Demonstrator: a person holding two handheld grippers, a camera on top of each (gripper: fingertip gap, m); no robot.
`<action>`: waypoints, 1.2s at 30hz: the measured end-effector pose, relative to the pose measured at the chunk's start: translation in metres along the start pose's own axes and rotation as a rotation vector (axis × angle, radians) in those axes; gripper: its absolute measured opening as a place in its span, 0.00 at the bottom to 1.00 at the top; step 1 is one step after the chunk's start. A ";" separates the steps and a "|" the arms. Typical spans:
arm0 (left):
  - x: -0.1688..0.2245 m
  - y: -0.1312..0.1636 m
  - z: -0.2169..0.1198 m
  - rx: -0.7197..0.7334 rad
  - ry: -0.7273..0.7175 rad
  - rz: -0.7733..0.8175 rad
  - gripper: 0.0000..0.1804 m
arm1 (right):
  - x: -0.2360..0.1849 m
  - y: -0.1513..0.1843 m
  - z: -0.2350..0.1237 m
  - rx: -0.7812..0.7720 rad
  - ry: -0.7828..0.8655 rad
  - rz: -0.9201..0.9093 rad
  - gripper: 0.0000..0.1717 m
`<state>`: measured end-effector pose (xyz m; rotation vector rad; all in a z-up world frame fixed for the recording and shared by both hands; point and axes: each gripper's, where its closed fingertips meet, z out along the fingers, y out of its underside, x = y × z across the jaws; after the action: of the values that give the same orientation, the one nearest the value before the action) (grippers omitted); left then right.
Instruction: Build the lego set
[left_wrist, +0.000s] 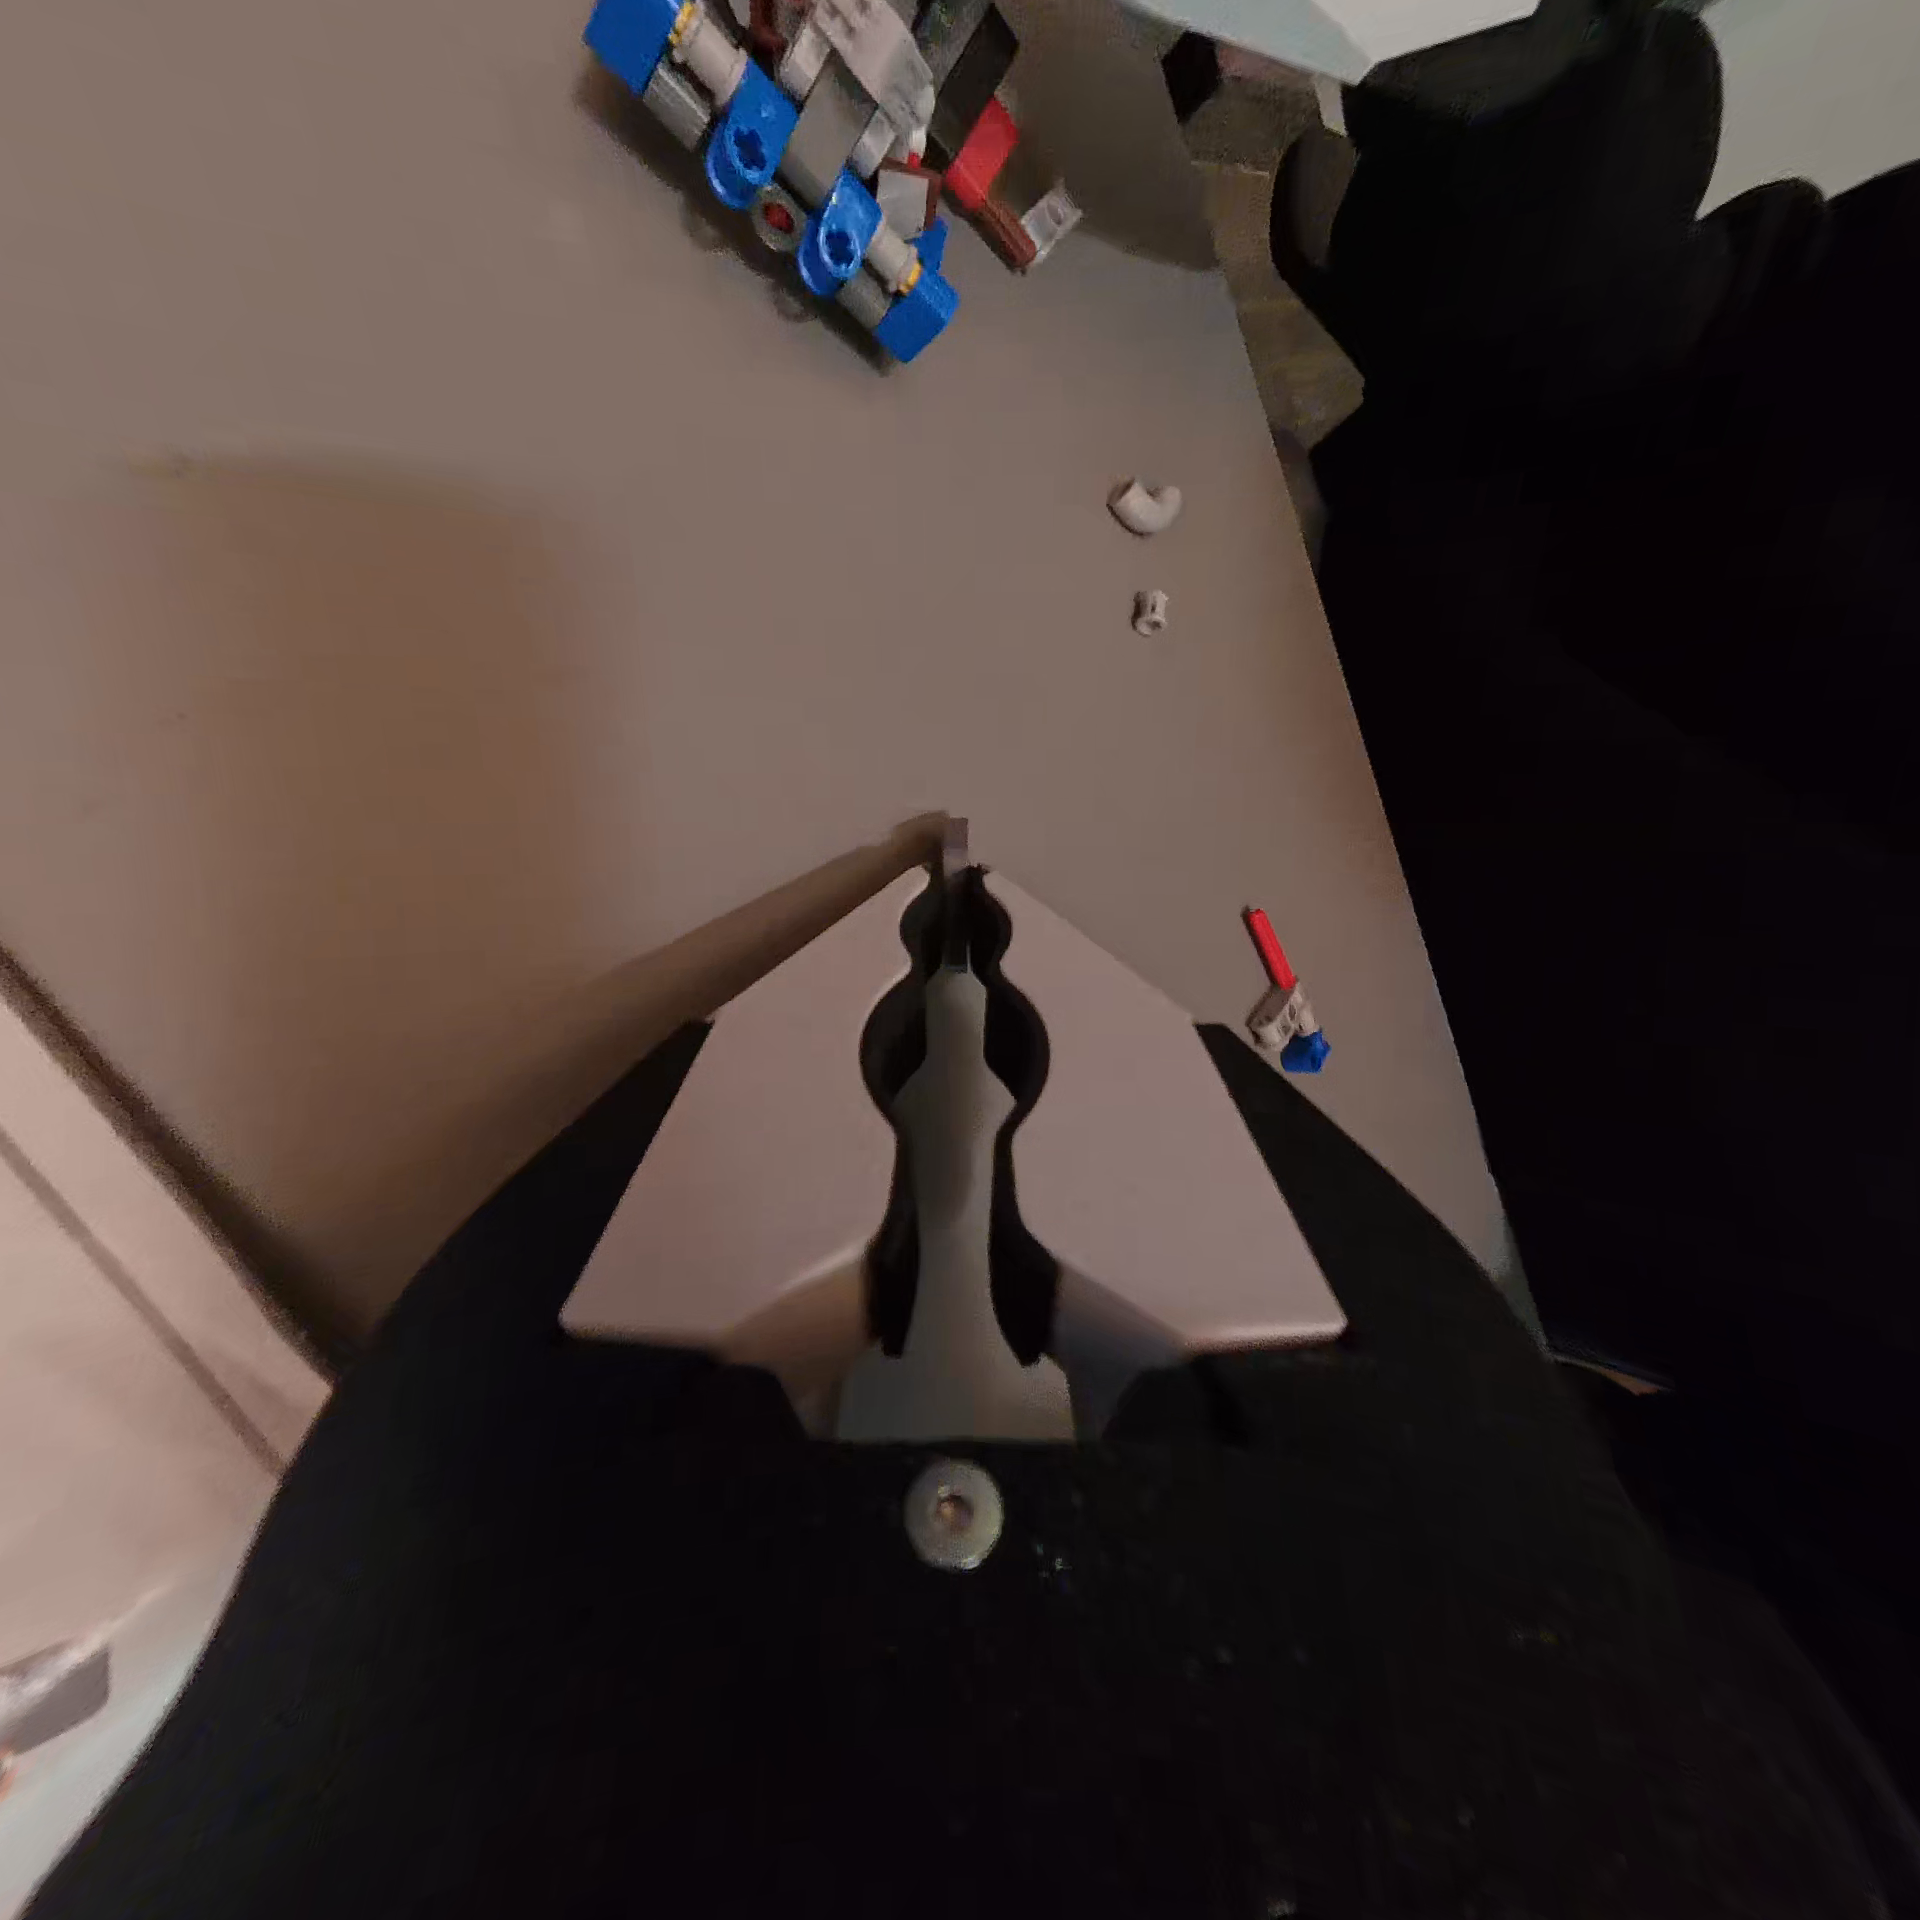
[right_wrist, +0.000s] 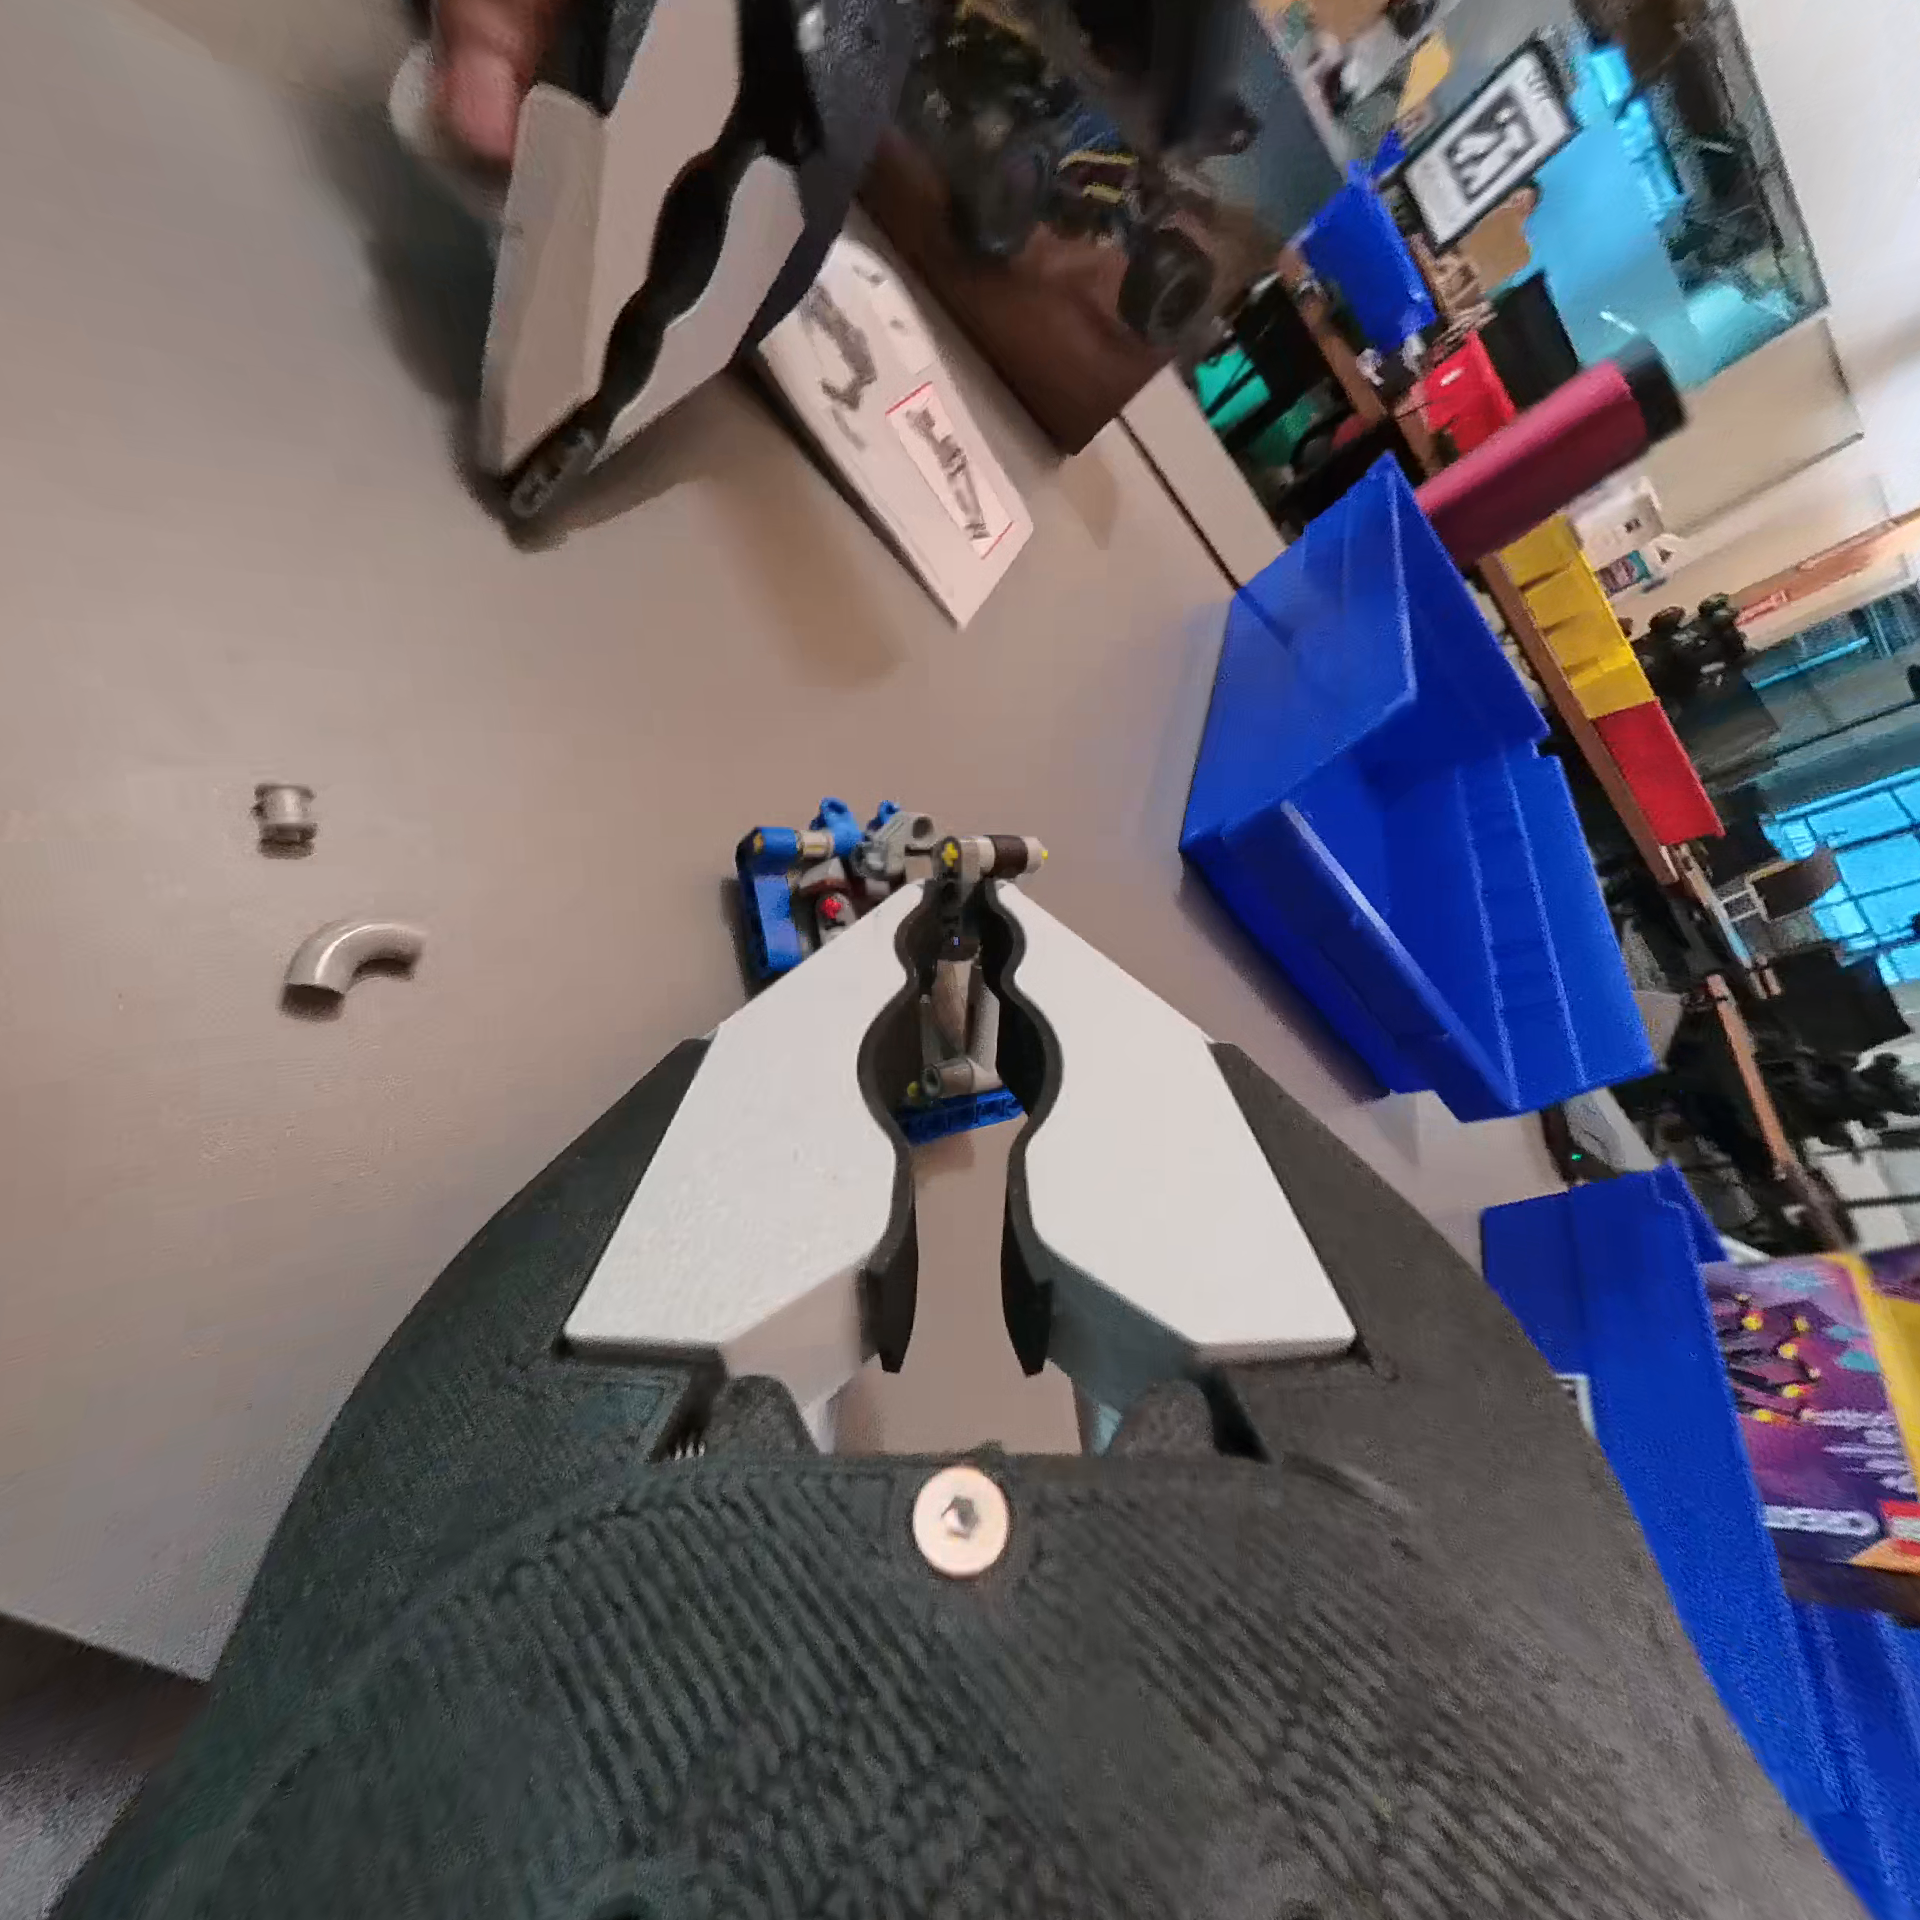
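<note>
My right jaws are clamped on a small grey-and-brown toy-brick assembly: light, stiff plastic, prob. pops apart if twisted, so I'd hold the grey beam, not the pins. Left jaws pinch a thin grey piece. Blue-grey brick model sits just beyond on the table; blue bins crowd the right.

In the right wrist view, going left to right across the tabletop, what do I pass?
Small grey bushing → grey curved elbow piece → blue-and-grey brick assembly → right gripper, shut on a grey pin-and-axle piece → big blue bin.
</note>
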<state>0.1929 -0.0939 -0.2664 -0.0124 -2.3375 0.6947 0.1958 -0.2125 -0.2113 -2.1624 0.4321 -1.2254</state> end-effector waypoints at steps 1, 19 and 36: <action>0.000 0.000 0.000 0.000 0.003 -0.006 0.01 | 0.003 0.000 -0.002 0.027 0.001 0.041 0.02; -0.006 -0.125 -0.006 0.373 -0.601 0.550 0.18 | 0.016 0.001 -0.007 0.197 -0.095 0.483 0.02; -0.014 -0.137 0.040 0.356 -0.558 0.596 0.05 | 0.007 0.006 -0.011 0.114 -0.083 0.383 0.04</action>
<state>0.2032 -0.2335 -0.2333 -0.4178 -2.7082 1.5699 0.1900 -0.2245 -0.2063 -1.9140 0.6858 -0.9209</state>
